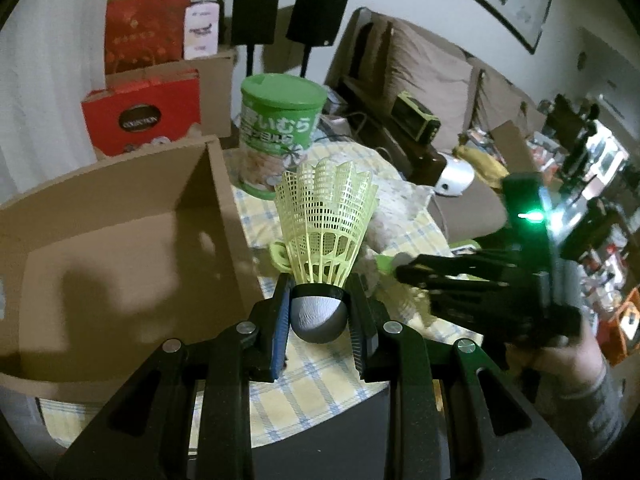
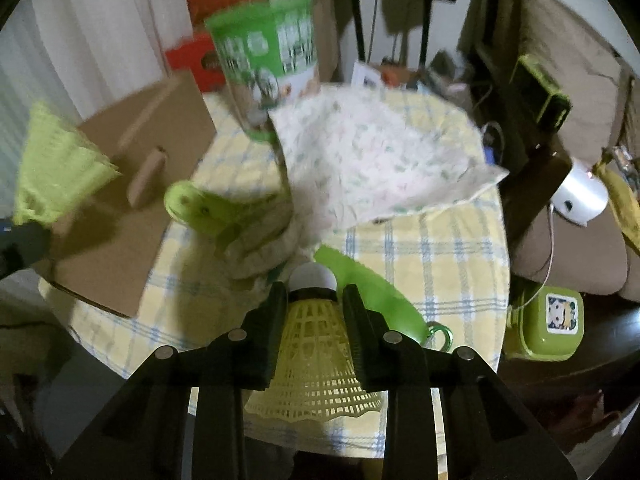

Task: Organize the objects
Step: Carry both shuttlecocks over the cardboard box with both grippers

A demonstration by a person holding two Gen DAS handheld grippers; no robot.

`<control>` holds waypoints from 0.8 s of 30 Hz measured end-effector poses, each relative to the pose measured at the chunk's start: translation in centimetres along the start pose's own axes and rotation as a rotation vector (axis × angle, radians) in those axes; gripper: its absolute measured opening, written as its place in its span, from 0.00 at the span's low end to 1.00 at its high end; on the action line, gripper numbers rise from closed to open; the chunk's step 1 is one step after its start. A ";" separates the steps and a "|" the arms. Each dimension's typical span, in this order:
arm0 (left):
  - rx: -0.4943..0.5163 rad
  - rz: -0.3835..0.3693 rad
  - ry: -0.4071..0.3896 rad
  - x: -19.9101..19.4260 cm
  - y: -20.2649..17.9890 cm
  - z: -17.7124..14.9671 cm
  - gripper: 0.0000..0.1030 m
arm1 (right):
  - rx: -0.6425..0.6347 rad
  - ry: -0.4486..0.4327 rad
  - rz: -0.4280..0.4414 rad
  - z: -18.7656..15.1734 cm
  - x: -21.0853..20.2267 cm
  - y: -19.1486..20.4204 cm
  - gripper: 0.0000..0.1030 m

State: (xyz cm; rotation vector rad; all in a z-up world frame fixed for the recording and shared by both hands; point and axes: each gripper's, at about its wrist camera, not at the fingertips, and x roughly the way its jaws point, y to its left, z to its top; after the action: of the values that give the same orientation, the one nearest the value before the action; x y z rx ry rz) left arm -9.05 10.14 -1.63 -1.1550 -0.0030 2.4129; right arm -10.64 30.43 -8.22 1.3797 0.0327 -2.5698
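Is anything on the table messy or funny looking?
Yes. The flowery cloth lies crumpled and half lifted against the green can instead of flat on the table. Both grippers, left and right, pinch a shuttlecock each, pointing opposite ways.

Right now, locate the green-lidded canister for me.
In the left wrist view the green-lidded canister stands upright on the checked tablecloth, just right of the open cardboard box, behind the held shuttlecock.

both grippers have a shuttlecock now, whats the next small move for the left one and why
Probably swing the left gripper leftward over the open cardboard box and release there. It grips its shuttlecock by the cork, skirt pointing away, and the box sits just beside it.
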 end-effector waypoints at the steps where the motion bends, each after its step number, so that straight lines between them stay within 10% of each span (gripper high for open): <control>1: 0.001 0.012 -0.004 0.0 0.0 0.0 0.23 | 0.002 -0.025 -0.008 0.0 -0.6 0.3 0.28; 10: -0.017 0.062 -0.034 -1.0 0.3 0.0 0.23 | -0.020 -0.251 -0.065 0.4 -6.1 4.1 0.28; 24: -0.076 0.131 -0.083 -3.8 3.5 0.2 0.23 | -0.038 -0.341 -0.034 2.1 -8.1 9.3 0.28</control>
State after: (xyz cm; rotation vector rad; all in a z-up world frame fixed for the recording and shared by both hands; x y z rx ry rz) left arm -8.52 5.48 0.60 -1.1182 -0.0467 2.5955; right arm -6.13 22.65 0.45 0.9200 0.0490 -2.7798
